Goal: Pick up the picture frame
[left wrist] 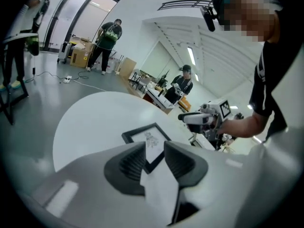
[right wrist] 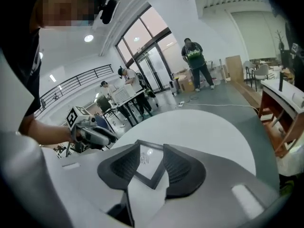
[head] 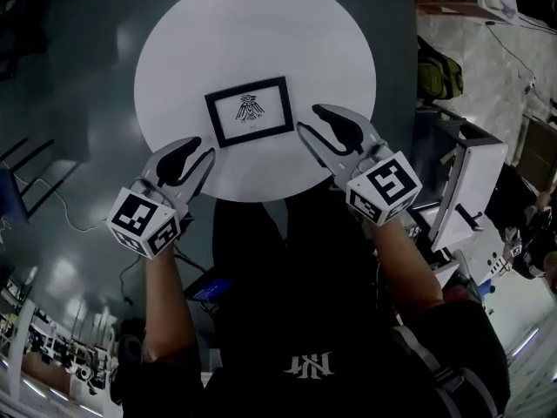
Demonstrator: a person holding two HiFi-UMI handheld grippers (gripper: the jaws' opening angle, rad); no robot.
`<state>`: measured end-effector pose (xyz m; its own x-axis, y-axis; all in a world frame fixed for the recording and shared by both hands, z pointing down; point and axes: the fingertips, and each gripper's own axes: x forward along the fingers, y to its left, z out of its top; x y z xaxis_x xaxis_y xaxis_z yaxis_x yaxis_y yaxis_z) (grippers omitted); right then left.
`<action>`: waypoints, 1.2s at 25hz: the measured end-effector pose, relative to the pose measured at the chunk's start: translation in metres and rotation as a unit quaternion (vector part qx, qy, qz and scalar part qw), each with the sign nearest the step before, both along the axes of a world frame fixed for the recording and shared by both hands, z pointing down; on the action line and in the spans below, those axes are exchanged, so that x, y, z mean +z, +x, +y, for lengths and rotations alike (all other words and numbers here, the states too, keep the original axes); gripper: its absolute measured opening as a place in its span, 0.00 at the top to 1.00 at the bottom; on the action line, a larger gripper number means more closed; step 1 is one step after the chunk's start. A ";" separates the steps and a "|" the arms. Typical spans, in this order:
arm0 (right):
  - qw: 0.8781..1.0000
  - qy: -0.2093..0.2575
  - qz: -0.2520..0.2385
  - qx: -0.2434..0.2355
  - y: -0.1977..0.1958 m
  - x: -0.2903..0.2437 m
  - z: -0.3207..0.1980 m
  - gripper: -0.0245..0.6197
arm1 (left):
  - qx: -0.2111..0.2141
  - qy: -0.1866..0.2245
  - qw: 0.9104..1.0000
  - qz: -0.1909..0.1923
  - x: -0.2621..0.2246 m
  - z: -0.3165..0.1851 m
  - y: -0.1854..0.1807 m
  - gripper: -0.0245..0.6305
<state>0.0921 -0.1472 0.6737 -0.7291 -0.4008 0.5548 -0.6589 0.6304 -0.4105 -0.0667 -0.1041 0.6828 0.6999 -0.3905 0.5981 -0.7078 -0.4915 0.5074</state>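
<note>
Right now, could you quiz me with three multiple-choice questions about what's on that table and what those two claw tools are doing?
1. Where is the frame?
A. On the floor
B. Flat on the round table
C. Lifted in a gripper

2. What colour is the frame's border?
A. Black
B. Red
C. Gold

3. How are the left gripper and right gripper?
A. Both open, empty
B. Both clamped on the frame
C. One holds a cup

Answers:
1 B: the frame lies near the white table's middle.
2 A: its border is black around a white middle.
3 A: each gripper's jaws stand apart with nothing gripped.
</note>
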 end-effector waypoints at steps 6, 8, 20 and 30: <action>0.999 -0.038 0.035 -0.005 -0.010 0.057 0.007 0.69 | -0.024 -0.026 0.999 -0.025 0.042 -0.009 0.006 0.78; 0.998 -0.046 0.043 -0.002 -0.012 0.069 0.007 0.66 | -0.037 -0.034 0.998 -0.032 0.053 -0.012 0.005 0.78; 0.995 -0.058 0.086 0.008 -0.021 0.091 0.003 0.69 | -0.060 -0.087 0.993 -0.061 0.082 -0.015 0.009 0.76; 0.992 -0.051 0.115 0.011 -0.026 0.098 0.002 0.75 | -0.062 -0.088 0.990 -0.086 0.089 -0.016 0.010 0.76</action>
<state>0.0664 -0.1448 0.7712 -0.5694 -0.3490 0.7443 -0.7562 0.5774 -0.3078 -0.0569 -0.1199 0.7719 0.5358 -0.3455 0.7705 -0.8401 -0.3100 0.4452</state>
